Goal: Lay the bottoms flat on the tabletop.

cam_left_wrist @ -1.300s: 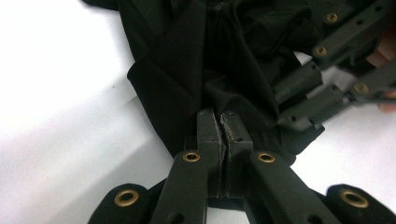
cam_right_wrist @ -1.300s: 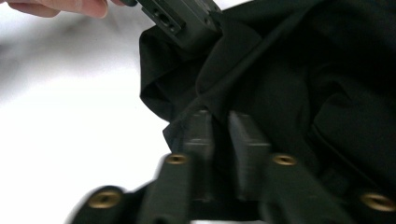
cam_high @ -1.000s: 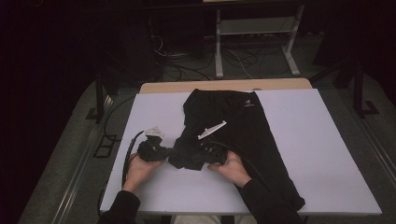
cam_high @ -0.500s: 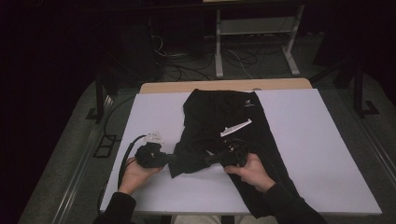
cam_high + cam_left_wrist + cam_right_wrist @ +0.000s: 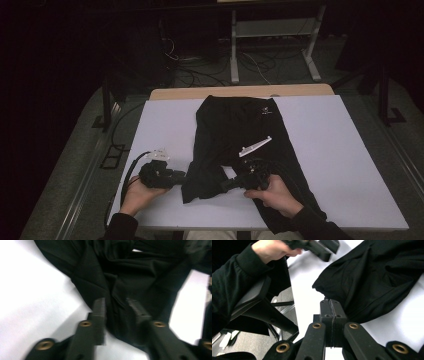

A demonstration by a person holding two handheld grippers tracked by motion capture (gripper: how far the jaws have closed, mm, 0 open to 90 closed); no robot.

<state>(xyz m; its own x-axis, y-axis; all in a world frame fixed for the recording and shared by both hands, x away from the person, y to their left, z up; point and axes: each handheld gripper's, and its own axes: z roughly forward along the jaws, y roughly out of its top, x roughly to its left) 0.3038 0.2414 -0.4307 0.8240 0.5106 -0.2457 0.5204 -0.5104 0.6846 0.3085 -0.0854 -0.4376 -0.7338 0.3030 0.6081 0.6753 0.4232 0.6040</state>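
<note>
The left gripper has just been opening; its jaws now stand apart with black cloth between them, unpinched. The right gripper is clenched on the hem of the garment. The garment is black, soft and creased, with a small white logo near the top. It lies down the middle of the table, its lower corner folded toward the near edge.

From my high view the garment runs off the bottom edge at five o'clock, under my right forearm. The logo at twelve is too small to read. My left gripper view is blurred.
</note>
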